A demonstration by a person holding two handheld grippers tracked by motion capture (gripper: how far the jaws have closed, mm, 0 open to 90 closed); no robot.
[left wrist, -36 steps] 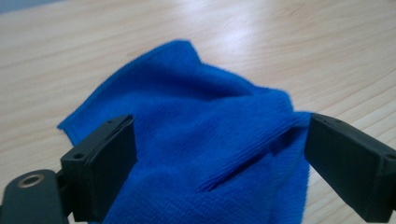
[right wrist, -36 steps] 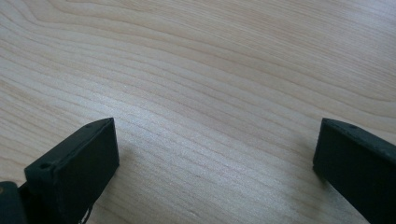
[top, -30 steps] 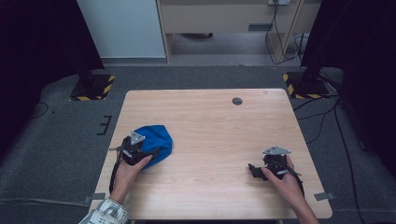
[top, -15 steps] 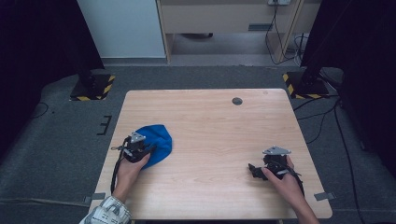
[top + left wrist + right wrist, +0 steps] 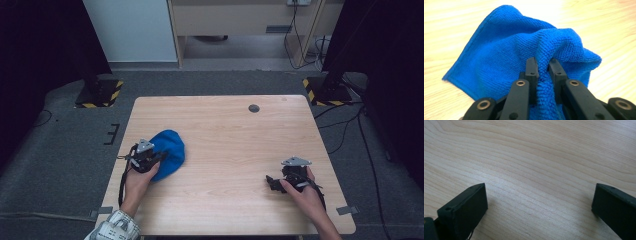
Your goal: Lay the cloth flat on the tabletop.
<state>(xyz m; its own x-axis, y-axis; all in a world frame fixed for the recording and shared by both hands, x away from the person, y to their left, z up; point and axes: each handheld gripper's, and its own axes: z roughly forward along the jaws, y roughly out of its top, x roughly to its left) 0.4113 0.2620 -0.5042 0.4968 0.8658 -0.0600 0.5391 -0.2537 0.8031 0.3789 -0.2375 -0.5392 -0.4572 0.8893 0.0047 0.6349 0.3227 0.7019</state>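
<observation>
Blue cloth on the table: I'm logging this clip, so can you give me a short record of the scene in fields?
surface: wooden table
item: blue cloth, bunched, at the table's left side
left gripper: jaws closed on a raised fold of the cloth
right gripper: jaws wide apart, nothing between them, over bare wood
right gripper position: near the table's right front corner, far from the cloth
other mark: small dark round spot near the far edge

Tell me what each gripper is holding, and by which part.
The left gripper pinches a raised fold of the blue cloth, away from its hemmed edge. The right gripper is open over bare table, holding nothing.
</observation>
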